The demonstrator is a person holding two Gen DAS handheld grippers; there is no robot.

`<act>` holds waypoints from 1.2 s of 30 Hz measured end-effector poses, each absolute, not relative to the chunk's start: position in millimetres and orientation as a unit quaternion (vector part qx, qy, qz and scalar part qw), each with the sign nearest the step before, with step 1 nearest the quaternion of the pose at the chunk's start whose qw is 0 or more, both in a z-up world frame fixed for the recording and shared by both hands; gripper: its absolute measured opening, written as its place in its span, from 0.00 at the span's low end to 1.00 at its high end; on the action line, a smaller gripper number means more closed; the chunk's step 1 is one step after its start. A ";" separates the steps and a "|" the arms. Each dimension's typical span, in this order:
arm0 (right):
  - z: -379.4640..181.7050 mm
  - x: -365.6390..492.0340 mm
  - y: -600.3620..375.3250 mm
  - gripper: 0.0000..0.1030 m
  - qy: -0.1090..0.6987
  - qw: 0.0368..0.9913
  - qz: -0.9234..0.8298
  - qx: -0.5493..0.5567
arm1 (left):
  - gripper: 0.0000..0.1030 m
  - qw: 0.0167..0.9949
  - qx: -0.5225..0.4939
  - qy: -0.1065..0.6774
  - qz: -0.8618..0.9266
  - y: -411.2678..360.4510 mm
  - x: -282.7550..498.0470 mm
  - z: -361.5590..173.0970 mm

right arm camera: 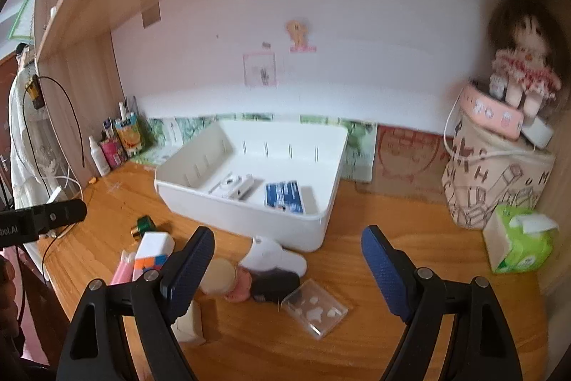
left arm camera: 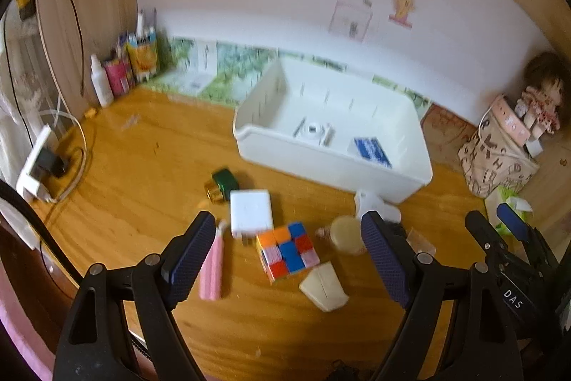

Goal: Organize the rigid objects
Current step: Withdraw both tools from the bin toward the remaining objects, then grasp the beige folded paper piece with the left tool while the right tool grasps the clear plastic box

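A white bin point(left arm camera: 321, 163) stands on the wooden desk point(left arm camera: 142, 174); it holds a blue box point(left arm camera: 371, 150) and a small white device point(left arm camera: 314, 131). In front of it lie a colour cube point(left arm camera: 287, 250), a white charger point(left arm camera: 249, 213), a green-and-gold jar point(left arm camera: 221, 184), a pink item point(left arm camera: 212, 268), a cream mouse-like piece point(left arm camera: 324, 288) and a round cream lid point(left arm camera: 346, 234). My left gripper point(left arm camera: 285, 256) is open above the cube. My right gripper point(right arm camera: 285, 270) is open above a dark item point(right arm camera: 274, 286), near a clear case point(right arm camera: 316, 307) and a white object point(right arm camera: 273, 256).
A power strip with cables point(left arm camera: 39, 163) lies at the desk's left edge. Bottles and cartons point(left arm camera: 125, 66) stand in the back left corner. A patterned box point(right arm camera: 496, 181) with a doll point(right arm camera: 524, 59) and a green tissue pack point(right arm camera: 517, 243) are on the right.
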State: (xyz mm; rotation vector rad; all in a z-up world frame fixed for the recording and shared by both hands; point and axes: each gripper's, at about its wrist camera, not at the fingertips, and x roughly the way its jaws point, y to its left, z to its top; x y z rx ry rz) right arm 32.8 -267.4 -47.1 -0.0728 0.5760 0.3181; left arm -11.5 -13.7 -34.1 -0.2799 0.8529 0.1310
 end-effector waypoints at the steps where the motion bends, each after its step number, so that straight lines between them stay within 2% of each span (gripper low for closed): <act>1: -49.4 33.6 -267.4 0.83 0.287 0.944 0.157 -0.036 | 0.83 0.895 -0.137 0.421 0.062 -14.9 -9.8 -38.5; 19: -109.2 70.1 -275.9 0.83 0.433 0.891 0.135 -0.011 | 0.83 0.782 -0.178 0.597 0.016 -47.1 19.8 -119.3; 36: -157.6 110.5 -281.5 0.83 0.541 0.832 0.119 0.014 | 0.83 0.674 -0.275 0.685 0.035 -46.8 37.2 -177.1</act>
